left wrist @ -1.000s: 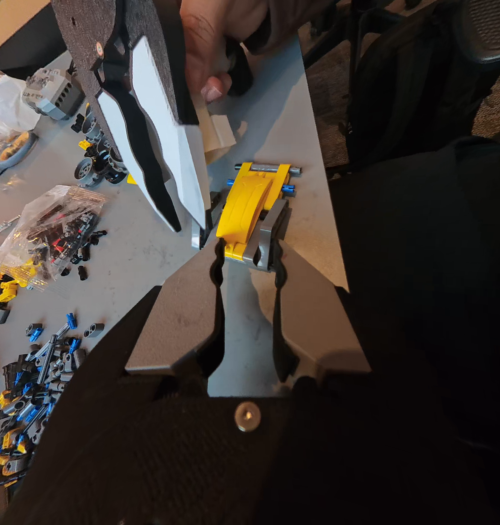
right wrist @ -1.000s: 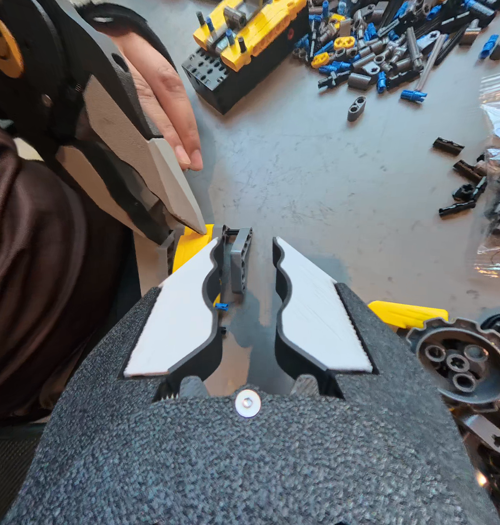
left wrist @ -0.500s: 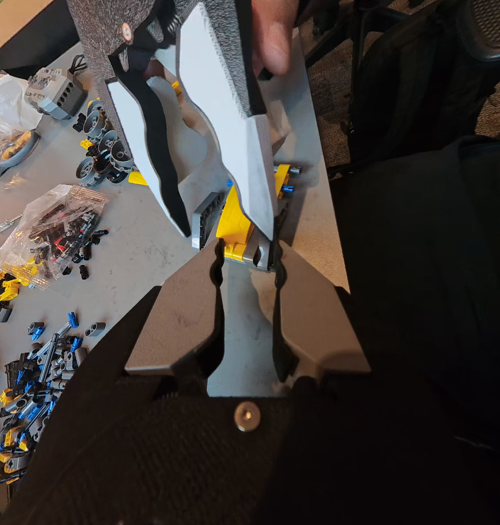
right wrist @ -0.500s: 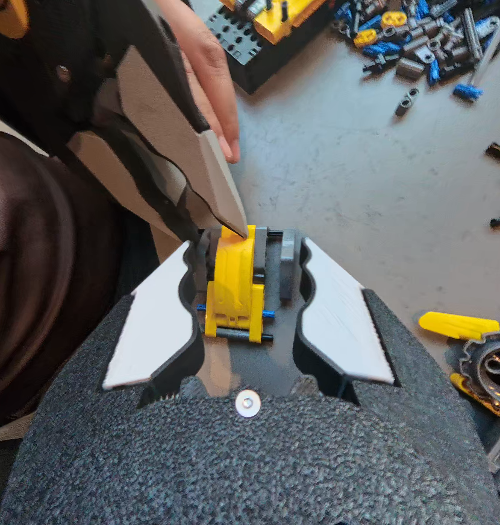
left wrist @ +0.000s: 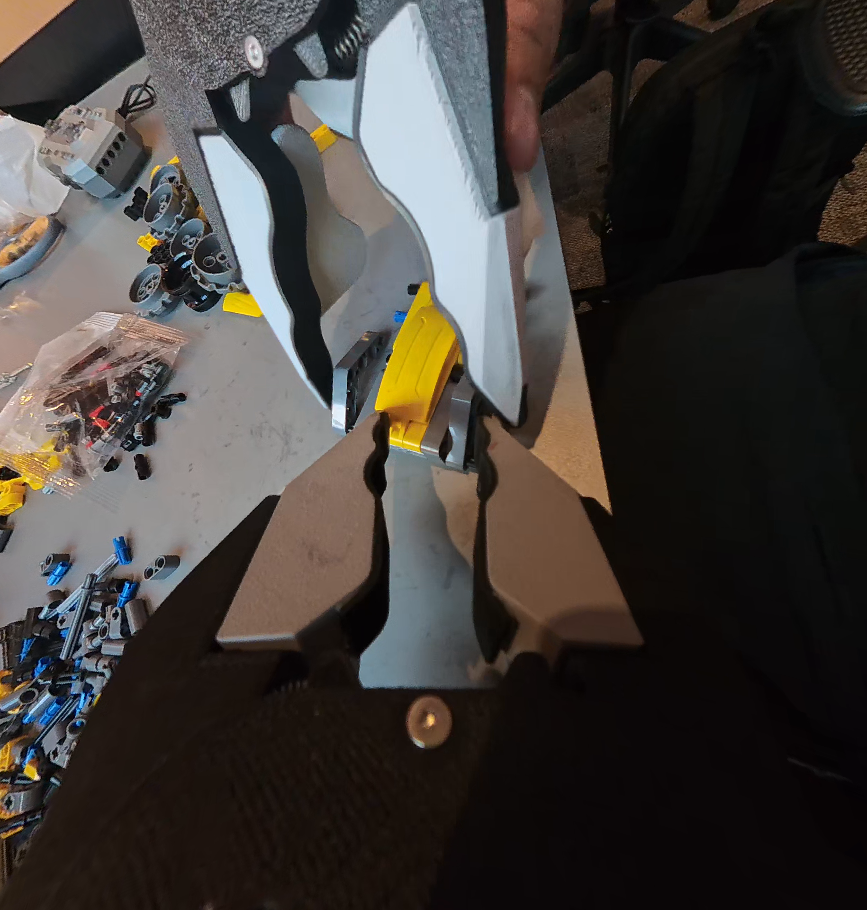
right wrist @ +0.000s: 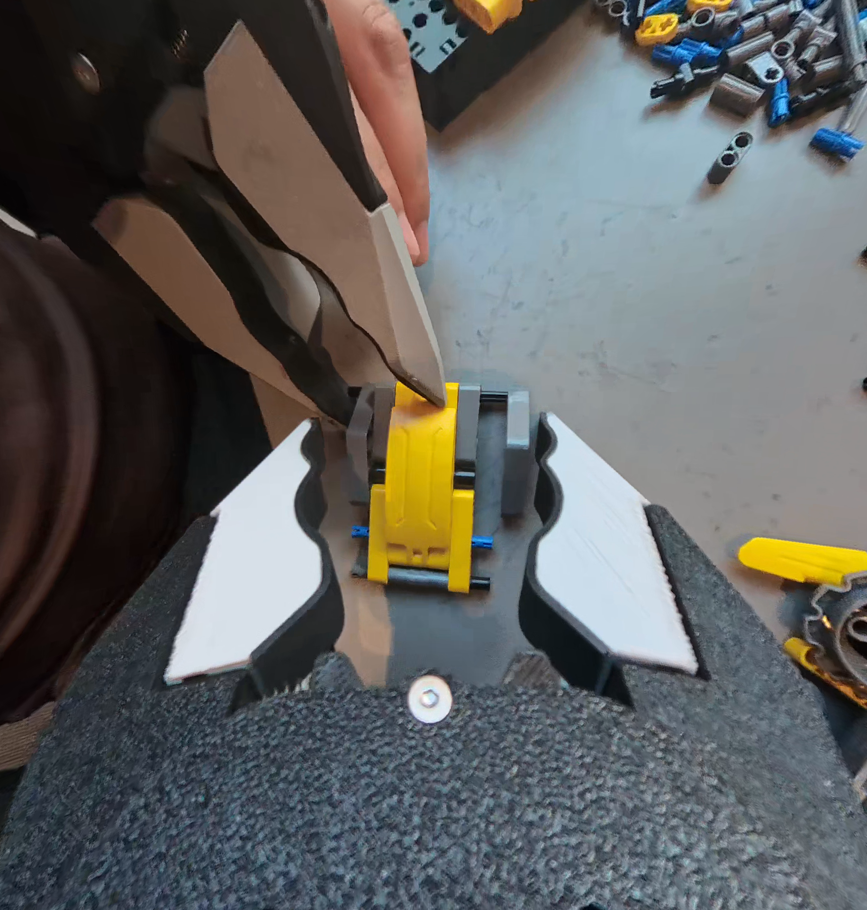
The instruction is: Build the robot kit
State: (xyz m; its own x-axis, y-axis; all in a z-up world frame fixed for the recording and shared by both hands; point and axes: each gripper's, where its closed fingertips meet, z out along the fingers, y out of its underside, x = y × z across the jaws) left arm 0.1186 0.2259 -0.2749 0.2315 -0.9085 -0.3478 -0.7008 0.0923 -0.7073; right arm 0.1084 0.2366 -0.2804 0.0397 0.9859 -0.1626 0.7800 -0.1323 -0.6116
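The yellow and grey brick assembly (right wrist: 419, 492) lies on the grey counter (right wrist: 643, 320) near its edge, a curved yellow shell pinned between grey beams with thin black and blue pegs sticking out. It looks light and rigid, but only pressed together, so a hard squeeze or twist could pop a beam off; the flat outer grey beams seem the safest place to take hold, not the smooth, slippery shell.

The right gripper (right wrist: 426, 443) has its fingers spread wide to either side of the assembly, apart from it. The left gripper (left wrist: 429, 428) has its fingers close against the assembly's near end; whether they truly pinch it I cannot tell.

A second ago the right gripper sat beside one grey beam only; it has since moved to straddle the whole assembly.

Loose pegs (right wrist: 766, 54) and wheels (left wrist: 185, 246) lie farther off.
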